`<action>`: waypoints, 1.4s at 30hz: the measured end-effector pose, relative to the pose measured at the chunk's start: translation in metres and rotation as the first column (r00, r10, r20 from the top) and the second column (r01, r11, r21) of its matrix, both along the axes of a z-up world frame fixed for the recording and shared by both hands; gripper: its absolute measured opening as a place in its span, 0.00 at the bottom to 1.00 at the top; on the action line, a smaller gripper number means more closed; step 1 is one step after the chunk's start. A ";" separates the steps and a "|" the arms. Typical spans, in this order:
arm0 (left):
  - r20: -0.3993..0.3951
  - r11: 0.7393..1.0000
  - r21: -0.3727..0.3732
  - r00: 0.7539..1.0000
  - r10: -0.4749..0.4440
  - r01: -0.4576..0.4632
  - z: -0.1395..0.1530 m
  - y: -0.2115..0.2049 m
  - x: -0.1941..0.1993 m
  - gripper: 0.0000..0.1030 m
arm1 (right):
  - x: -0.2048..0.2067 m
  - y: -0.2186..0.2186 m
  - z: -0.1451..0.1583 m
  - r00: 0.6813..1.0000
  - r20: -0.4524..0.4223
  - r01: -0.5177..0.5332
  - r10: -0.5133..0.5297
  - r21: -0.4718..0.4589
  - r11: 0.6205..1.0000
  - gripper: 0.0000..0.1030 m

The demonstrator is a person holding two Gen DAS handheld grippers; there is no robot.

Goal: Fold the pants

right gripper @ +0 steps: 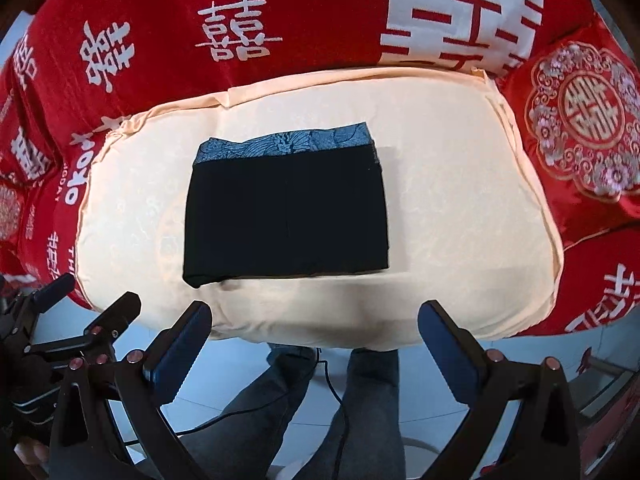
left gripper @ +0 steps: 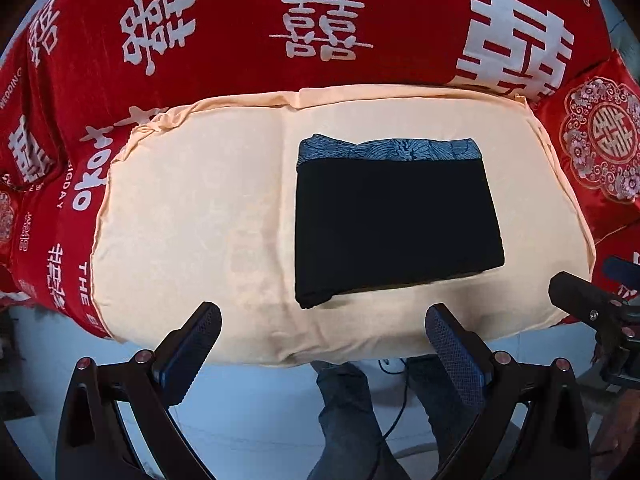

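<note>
The black pants point(left gripper: 392, 220) lie folded into a compact rectangle on a cream cloth point(left gripper: 192, 208), with a blue patterned band point(left gripper: 384, 148) along their far edge. In the right wrist view the same pants point(right gripper: 288, 220) rest on the cream cloth point(right gripper: 460, 208), the blue band point(right gripper: 288, 144) farthest from me. My left gripper point(left gripper: 324, 316) hovers open over the near edge of the cloth, holding nothing and clear of the pants. My right gripper point(right gripper: 316, 316) is also open and empty, back from the pants. The left gripper's fingers point(right gripper: 116, 316) show at the lower left of the right wrist view.
A red bedspread point(left gripper: 240, 40) with white characters surrounds the cream cloth. A red embroidered cushion point(right gripper: 584, 120) lies at the right. The person's legs in dark trousers point(right gripper: 280, 400) and a black cable point(right gripper: 336, 392) are over the pale floor below the bed edge.
</note>
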State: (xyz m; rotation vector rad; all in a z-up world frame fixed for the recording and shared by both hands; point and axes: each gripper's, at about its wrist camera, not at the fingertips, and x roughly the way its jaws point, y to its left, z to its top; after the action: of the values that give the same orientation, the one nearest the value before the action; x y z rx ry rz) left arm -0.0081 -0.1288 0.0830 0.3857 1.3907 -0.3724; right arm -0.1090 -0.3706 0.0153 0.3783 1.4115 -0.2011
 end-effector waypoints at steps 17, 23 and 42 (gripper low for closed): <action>-0.002 0.999 0.040 1.000 -0.004 0.004 0.004 -0.014 0.001 1.00 | 0.012 -0.009 -0.009 1.000 -0.023 -0.020 0.020 0.008 1.000 1.00; -0.003 0.999 0.047 1.000 -0.012 0.012 0.003 -0.015 0.004 1.00 | 0.012 -0.011 -0.010 0.999 -0.030 -0.015 0.015 -0.007 1.000 1.00; 0.008 0.998 0.057 1.000 -0.029 0.028 0.005 -0.016 0.007 1.00 | 0.016 -0.011 -0.011 0.999 -0.039 -0.020 0.019 -0.029 0.999 1.00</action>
State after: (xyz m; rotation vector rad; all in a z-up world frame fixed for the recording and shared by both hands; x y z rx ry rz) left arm -0.0010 -0.1449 0.0884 0.4538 1.3903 -0.3546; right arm -0.0933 -0.3819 0.0038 0.3380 1.4480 -0.2135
